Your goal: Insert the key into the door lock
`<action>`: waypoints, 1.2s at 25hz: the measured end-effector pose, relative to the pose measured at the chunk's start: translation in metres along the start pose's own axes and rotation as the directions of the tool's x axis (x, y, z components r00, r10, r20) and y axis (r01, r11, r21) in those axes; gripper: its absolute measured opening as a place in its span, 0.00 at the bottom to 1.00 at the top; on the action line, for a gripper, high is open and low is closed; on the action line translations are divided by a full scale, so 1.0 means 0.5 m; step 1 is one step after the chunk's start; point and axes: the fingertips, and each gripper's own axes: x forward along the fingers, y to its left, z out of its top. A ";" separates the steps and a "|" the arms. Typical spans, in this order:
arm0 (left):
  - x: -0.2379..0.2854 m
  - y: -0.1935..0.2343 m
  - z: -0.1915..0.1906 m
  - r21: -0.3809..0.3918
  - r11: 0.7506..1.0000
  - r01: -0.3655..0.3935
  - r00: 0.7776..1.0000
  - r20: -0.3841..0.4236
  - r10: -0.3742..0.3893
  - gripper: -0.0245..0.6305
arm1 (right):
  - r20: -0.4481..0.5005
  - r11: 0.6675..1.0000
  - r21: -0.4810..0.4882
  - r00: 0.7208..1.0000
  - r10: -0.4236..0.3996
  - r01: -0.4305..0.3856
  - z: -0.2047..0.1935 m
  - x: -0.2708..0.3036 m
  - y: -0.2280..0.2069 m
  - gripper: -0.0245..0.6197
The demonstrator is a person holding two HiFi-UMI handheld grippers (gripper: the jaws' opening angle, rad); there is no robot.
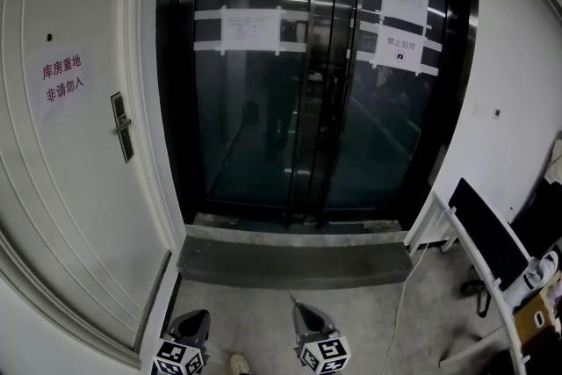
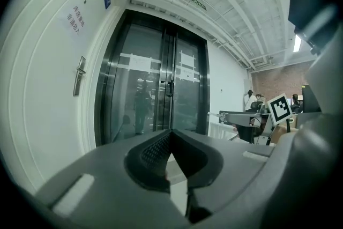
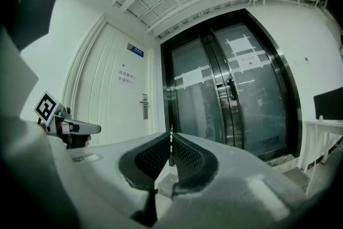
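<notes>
In the head view, the left gripper [image 1: 195, 320] and the right gripper [image 1: 304, 315] were seen low in the frame, well apart from the door lock [image 1: 121, 126] on the white door [image 1: 79, 215], so aim could be lost over the approach. In the left gripper view, the jaws were found pressed together on nothing. In the right gripper view, the jaws were clamped narrowly on the thin key [image 3: 170, 135], and it was judged that it could be twisted or dropped if the lock were struck off-centre.

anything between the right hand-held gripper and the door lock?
Nothing. In the right gripper view, the stretch from the right hand-held gripper, shut on the key, to the door lock is bare.
</notes>
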 end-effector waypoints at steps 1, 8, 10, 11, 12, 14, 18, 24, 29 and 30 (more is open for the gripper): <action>0.018 0.012 0.004 -0.001 1.000 -0.001 1.000 0.002 0.001 0.04 | 0.001 1.000 0.000 1.000 0.003 -0.003 0.004 0.021 -0.006 0.05; 0.136 0.106 0.050 -0.006 1.000 -0.004 1.000 0.009 0.004 0.04 | 0.010 1.000 0.000 1.000 0.014 -0.014 0.029 0.175 -0.045 0.05; 0.166 0.133 0.059 -0.003 1.000 -0.007 1.000 0.004 0.007 0.04 | 0.018 1.000 0.017 1.000 0.021 -0.021 0.037 0.215 -0.053 0.05; 0.180 0.147 0.062 -0.003 1.000 -0.009 1.000 0.000 0.009 0.04 | 0.019 1.000 0.017 1.000 0.023 -0.023 0.043 0.234 -0.055 0.05; 0.194 0.161 0.066 -0.003 1.000 -0.010 1.000 -0.001 0.010 0.04 | 0.018 1.000 0.014 0.999 0.026 -0.027 0.047 0.254 -0.057 0.05; 0.223 0.187 0.075 -0.002 1.000 -0.012 1.000 0.000 0.012 0.04 | 0.013 0.999 0.016 1.000 0.028 -0.028 0.051 0.292 -0.065 0.05; 0.278 0.237 0.093 0.000 1.000 -0.018 1.000 0.005 0.018 0.04 | 0.011 0.999 0.029 1.000 0.029 -0.029 0.051 0.366 -0.088 0.05; 0.337 0.321 0.104 -0.021 0.999 -0.036 0.999 0.002 0.036 0.04 | 0.006 0.999 0.031 0.999 0.043 -0.043 0.052 0.472 -0.090 0.05; 0.388 0.371 0.107 -0.014 1.000 -0.026 1.000 -0.001 0.026 0.04 | 0.001 0.999 0.033 0.999 0.035 -0.035 0.042 0.535 -0.097 0.05; 0.398 0.379 0.109 -0.013 1.000 -0.021 1.000 0.001 0.021 0.04 | 0.001 0.999 0.032 1.000 0.030 -0.030 0.040 0.546 -0.100 0.05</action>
